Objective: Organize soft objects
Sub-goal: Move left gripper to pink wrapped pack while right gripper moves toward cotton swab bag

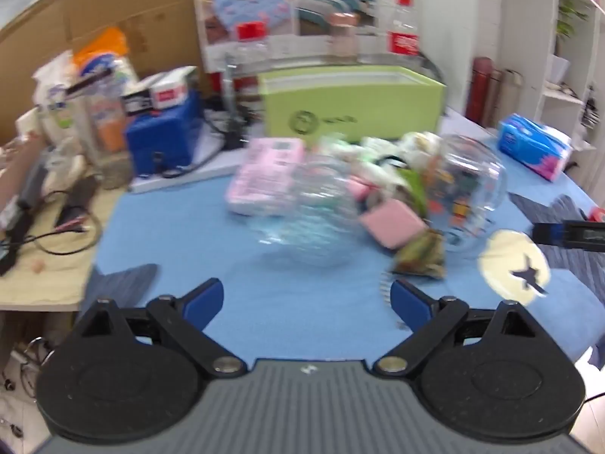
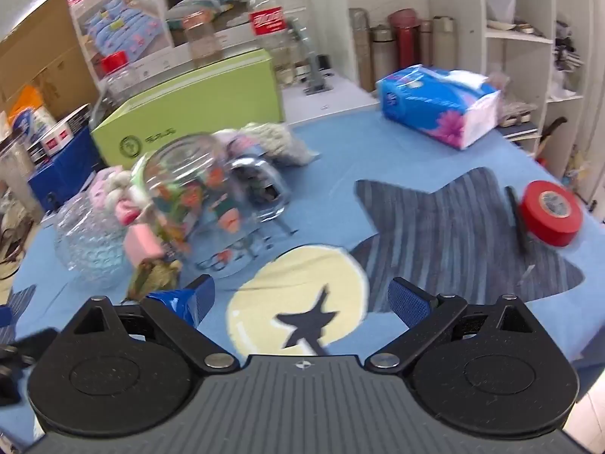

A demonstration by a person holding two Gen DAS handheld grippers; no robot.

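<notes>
Bright, even indoor light; both views motion-blurred mid-scene, with fisheye bending at the edges.

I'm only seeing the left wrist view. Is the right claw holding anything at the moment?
Observer: No. The right claw is open with nothing between its fingers, above the yellow moon printed on the cloth.
Operator: What's out past the right edge of my frame?
Observer: A red tape roll lies on the cloth, with a dark pen-like stick beside it.
Operator: Anything hidden behind the patterned jar?
Observer: A smaller clear jar sits close beside the patterned jar. It is too blurred to tell more.
</notes>
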